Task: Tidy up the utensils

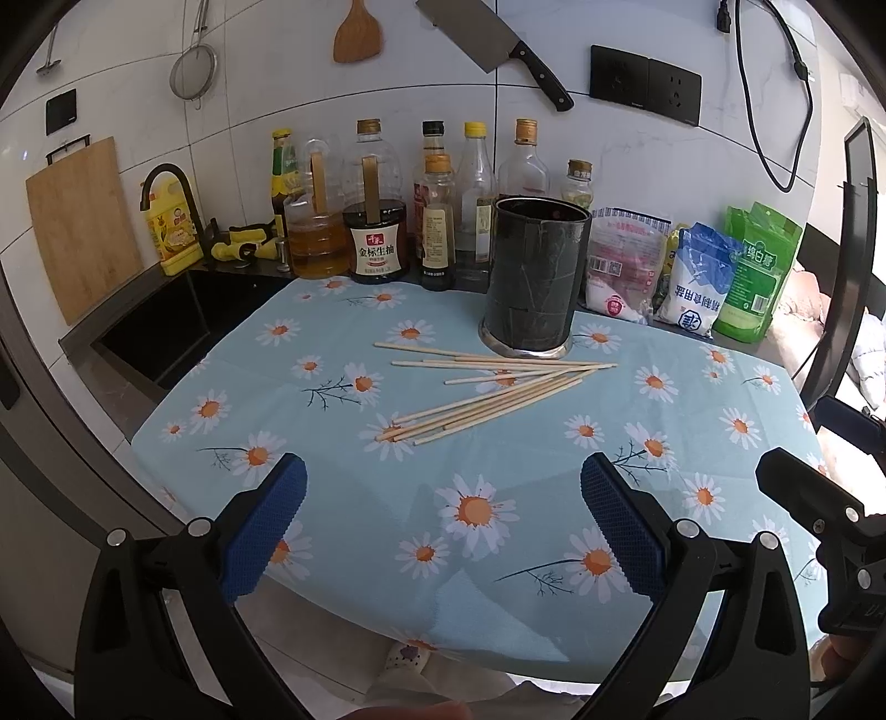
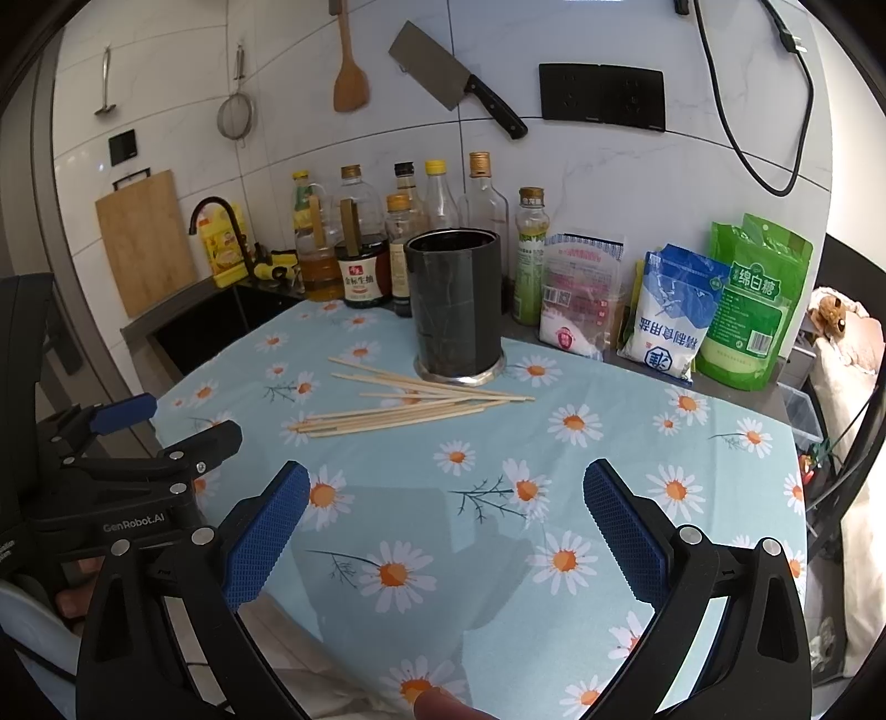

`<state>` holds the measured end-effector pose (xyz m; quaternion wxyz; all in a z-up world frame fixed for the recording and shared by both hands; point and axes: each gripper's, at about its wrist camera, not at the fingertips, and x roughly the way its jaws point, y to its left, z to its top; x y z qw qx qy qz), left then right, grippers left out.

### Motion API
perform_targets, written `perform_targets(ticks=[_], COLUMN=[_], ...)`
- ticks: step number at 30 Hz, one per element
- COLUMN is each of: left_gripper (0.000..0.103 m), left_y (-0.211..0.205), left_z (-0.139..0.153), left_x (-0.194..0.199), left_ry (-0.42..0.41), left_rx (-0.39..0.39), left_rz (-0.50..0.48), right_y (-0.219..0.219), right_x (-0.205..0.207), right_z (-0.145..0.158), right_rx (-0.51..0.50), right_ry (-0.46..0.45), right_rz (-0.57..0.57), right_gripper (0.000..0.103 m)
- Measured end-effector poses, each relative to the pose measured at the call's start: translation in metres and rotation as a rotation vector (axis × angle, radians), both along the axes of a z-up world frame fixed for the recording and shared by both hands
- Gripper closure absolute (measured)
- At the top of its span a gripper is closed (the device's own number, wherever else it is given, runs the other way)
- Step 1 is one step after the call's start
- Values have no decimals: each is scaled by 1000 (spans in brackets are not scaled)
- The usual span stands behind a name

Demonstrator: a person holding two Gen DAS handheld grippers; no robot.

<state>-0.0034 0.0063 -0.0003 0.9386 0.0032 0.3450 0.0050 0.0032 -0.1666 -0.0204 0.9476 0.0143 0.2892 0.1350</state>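
Observation:
Several wooden chopsticks point(image 1: 493, 387) lie scattered on the daisy-print tablecloth point(image 1: 498, 554), just in front of a dark cylindrical utensil holder point(image 1: 534, 277) that stands upright. The right wrist view shows the same chopsticks point(image 2: 410, 407) and holder point(image 2: 454, 304). My left gripper point(image 1: 443, 509) hovers open over the near part of the cloth, well short of the chopsticks, nothing between its blue pads point(image 1: 266, 531). My right gripper point(image 2: 446, 520) is also open and empty, at a similar distance. The left gripper's body point(image 2: 127, 476) appears at the left of the right wrist view.
Oil and sauce bottles point(image 1: 376, 221) line the back wall behind the holder. Bags of salt and sugar point(image 1: 714, 277) stand at the back right. A black sink point(image 1: 160, 327) with a faucet lies to the left. A cleaver point(image 1: 493, 44), spatula and strainer hang on the wall.

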Motion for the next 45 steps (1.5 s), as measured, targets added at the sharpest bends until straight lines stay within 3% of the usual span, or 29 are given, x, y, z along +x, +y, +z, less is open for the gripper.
perform_targets(ticks=[45], left_gripper=[6], left_y=[-6], left_z=[0], left_x=[2], left_ry=[18], left_rx=[26], left_rz=[23], right_y=[-2], right_x=[6], right_z=[-2], right_rx=[-12], right_ry=[15], right_rz=[16], right_gripper=[8])
